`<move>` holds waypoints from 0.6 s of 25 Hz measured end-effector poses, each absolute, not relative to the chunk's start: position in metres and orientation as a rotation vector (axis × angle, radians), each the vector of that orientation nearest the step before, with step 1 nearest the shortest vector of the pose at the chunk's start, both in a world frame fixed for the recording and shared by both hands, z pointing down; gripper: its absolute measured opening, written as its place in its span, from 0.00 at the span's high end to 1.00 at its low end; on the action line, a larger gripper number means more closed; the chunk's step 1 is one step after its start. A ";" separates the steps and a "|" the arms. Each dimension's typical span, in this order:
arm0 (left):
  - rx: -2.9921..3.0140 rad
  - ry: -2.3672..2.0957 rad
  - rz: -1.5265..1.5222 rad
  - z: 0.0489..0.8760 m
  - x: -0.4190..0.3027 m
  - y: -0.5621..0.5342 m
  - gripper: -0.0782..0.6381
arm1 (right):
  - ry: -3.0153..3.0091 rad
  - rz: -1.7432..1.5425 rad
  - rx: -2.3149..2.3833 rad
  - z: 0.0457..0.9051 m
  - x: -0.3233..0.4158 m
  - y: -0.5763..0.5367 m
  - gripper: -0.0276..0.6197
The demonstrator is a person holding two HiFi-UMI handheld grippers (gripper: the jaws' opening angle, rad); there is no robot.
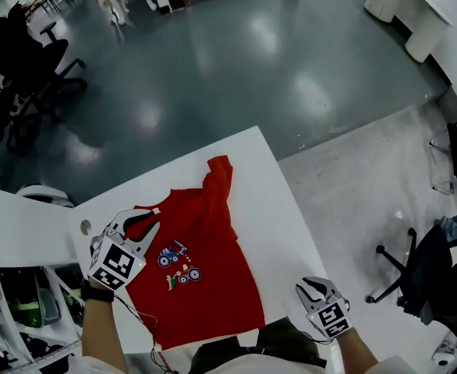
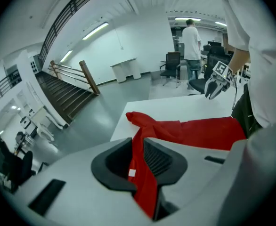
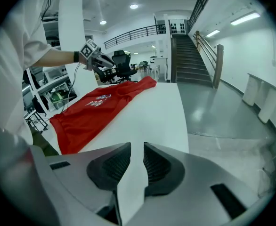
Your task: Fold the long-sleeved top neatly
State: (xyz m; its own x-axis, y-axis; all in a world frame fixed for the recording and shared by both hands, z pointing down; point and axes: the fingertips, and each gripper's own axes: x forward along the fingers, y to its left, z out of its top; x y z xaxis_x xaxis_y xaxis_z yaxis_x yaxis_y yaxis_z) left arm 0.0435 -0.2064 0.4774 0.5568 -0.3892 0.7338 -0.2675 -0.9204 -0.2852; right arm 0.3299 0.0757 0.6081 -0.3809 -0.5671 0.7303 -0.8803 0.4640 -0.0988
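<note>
A red long-sleeved top (image 1: 205, 275) with a small printed picture on its chest lies spread on the white table (image 1: 279, 201). One sleeve (image 1: 219, 176) reaches toward the far edge. My left gripper (image 1: 147, 228) is low over the top's upper left corner. In the left gripper view a strip of the red cloth (image 2: 140, 173) with a small white tag runs between the jaws of that gripper (image 2: 137, 161), which stand a little apart and do not pinch it. My right gripper (image 1: 313, 287) hovers open and empty over bare table beyond the hem's right corner, jaws (image 3: 137, 166) apart.
Shelving with bins (image 1: 18, 302) stands left of the table. A black office chair (image 1: 423, 275) sits on the floor at the right, more chairs (image 1: 26, 61) far left. A person (image 2: 192, 34) stands in the background, and a staircase (image 3: 190, 62) rises beyond.
</note>
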 end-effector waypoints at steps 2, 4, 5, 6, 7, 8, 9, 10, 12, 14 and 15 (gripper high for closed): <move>-2.664 0.617 -1.343 0.492 0.021 -0.203 0.79 | -2.097 0.635 1.173 0.609 0.324 0.065 0.81; -2.662 0.663 -1.415 0.511 -0.005 -0.195 0.78 | -2.107 0.619 1.145 0.609 0.318 0.052 0.81; -2.662 0.686 -1.447 0.520 -0.018 -0.190 0.79 | -2.113 0.611 1.128 0.609 0.314 0.045 0.81; -2.665 0.711 -1.476 0.528 -0.030 -0.185 0.79 | -2.120 0.602 1.110 0.609 0.309 0.038 0.81; -2.669 0.737 -1.503 0.536 -0.043 -0.181 0.78 | -2.127 0.593 1.090 0.610 0.304 0.030 0.81; -2.671 0.762 -1.530 0.543 -0.055 -0.176 0.78 | -2.134 0.583 1.071 0.611 0.298 0.022 0.81; -2.672 0.784 -1.555 0.550 -0.066 -0.171 0.79 | -2.142 0.572 1.053 0.611 0.293 0.013 0.81; -2.673 0.801 -1.578 0.556 -0.076 -0.166 0.79 | -2.149 0.560 1.037 0.611 0.287 0.004 0.81; -2.669 0.828 -1.620 0.567 -0.094 -0.156 0.78 | -2.163 0.533 1.012 0.609 0.277 -0.015 0.81; -2.670 0.855 -1.654 0.577 -0.110 -0.147 0.79 | -2.176 0.501 0.990 0.607 0.266 -0.036 0.81; -2.671 0.869 -1.670 0.581 -0.117 -0.143 0.79 | -2.184 0.483 0.980 0.606 0.260 -0.047 0.81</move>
